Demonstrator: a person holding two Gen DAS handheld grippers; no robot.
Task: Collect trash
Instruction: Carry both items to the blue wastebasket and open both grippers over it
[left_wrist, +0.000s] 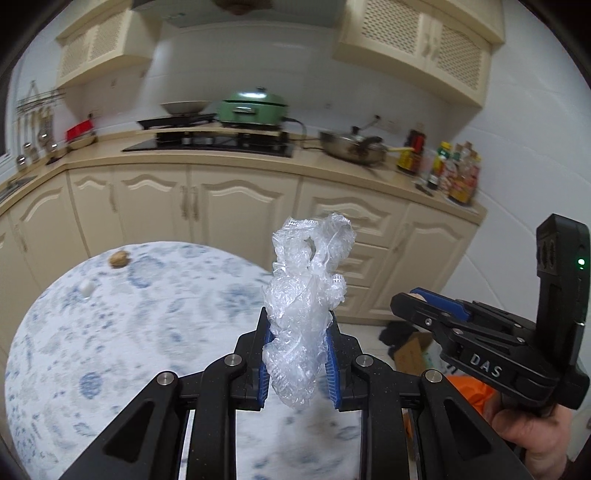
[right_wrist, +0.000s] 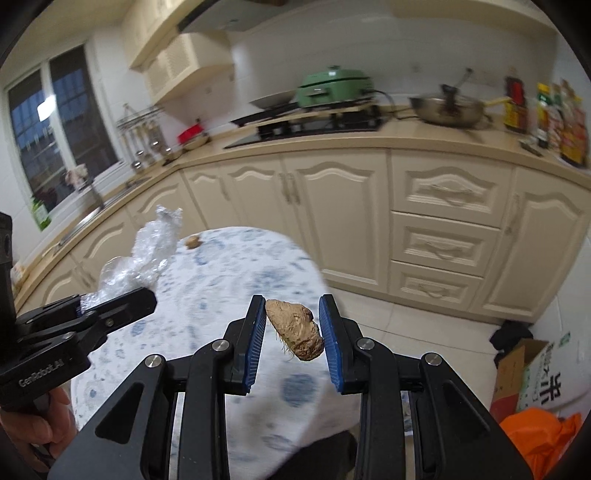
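My left gripper (left_wrist: 298, 325) is shut on a crumpled wad of clear plastic wrap (left_wrist: 308, 291), which sticks up above the blue pads over the round table's right edge. My right gripper (right_wrist: 293, 314) is shut on a brown, rough lump of peel or root (right_wrist: 295, 328), held above the table's edge. In the left wrist view the right gripper (left_wrist: 417, 299) shows at the right, in a hand. The left gripper (right_wrist: 110, 306) with its plastic wrap (right_wrist: 147, 251) shows at the left of the right wrist view. On the table lie a brown nut-like scrap (left_wrist: 119, 258) and a small white scrap (left_wrist: 86, 287).
The round table (left_wrist: 110, 350) has a blue-patterned white cloth. Cream kitchen cabinets (right_wrist: 351, 214) and a counter with a green pot (left_wrist: 253, 105), a steel pan (left_wrist: 351, 147) and bottles (left_wrist: 458, 173) run behind. On the floor at the right stand a cardboard box (right_wrist: 524, 369) and an orange bag (right_wrist: 539, 443).
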